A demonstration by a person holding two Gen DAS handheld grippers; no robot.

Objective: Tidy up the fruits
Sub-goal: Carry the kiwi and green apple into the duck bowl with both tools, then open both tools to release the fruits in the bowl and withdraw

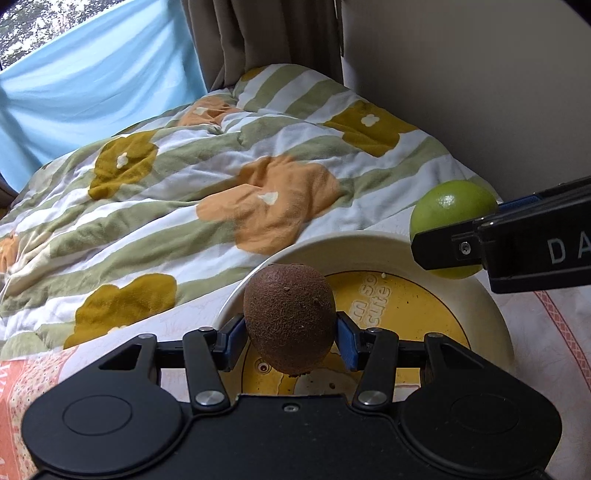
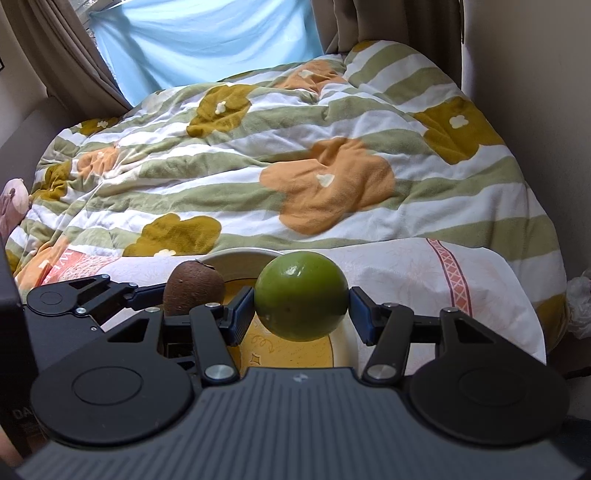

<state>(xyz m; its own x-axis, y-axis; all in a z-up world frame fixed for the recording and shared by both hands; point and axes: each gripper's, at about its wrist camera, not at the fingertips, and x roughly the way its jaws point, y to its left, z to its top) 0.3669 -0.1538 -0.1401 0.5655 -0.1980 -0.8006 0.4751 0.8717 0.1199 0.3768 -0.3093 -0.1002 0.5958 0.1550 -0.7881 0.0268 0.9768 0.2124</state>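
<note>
Left gripper (image 1: 290,338) clamped on a brown kiwi (image 1: 290,317), blue pads (image 1: 347,341) pressing both sides, fruit held above the yellow-centred plate (image 1: 491,317) (printed lettering on the plate's face, only partly readable). Right gripper (image 2: 301,308) clamped on a round green fruit (image 2: 301,295), probably a lime, above the same plate's right side; from the left wrist view it sits at the plate's far right rim. Beyond the plate: white patterned cloth (image 2: 406,273), then a striped floral duvet (image 1: 229,155), then light-blue fabric (image 1: 99,81) and brown curtains (image 1: 258,33).
</note>
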